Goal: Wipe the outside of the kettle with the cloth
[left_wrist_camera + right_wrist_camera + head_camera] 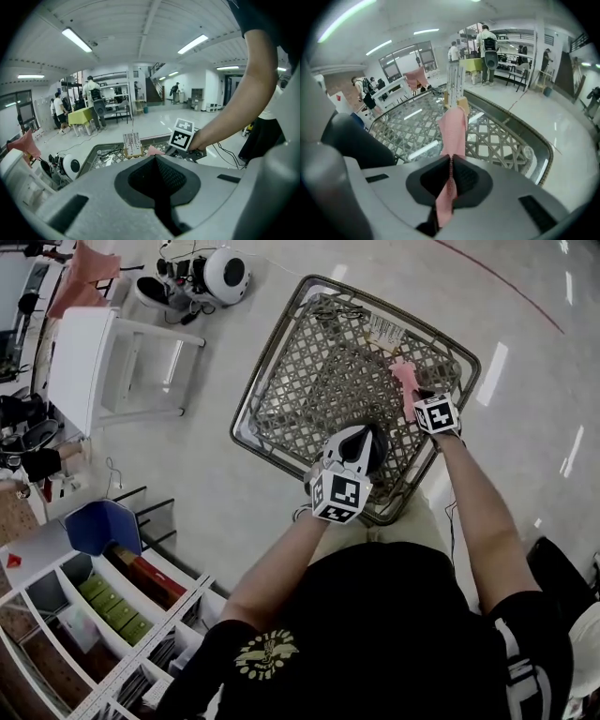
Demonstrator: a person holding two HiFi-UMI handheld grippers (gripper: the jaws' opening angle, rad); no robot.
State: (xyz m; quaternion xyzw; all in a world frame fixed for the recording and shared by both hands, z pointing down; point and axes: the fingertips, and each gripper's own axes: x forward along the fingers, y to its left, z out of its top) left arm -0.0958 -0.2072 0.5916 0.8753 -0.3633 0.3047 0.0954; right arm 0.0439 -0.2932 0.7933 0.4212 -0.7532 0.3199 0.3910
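A pink cloth [407, 385] hangs over the wicker, glass-topped table [281, 324], and my right gripper [419, 399] is shut on it. In the right gripper view the cloth [454, 131] runs up out of the closed right gripper [451, 161]. My left gripper [354, 448] sits at the table's near edge; in its own view the left gripper [157, 159] has its jaws together with nothing between them. A dark rounded thing [344, 140], perhaps the kettle, lies just left of the right gripper and partly under the left one [377, 444].
A small card stand [384, 331] sits on the table's far side. On the floor are a white bench [84, 362] and a round white device [227, 276] at the left. A blue chair [98, 526] and shelves stand lower left. People stand far off [58, 110].
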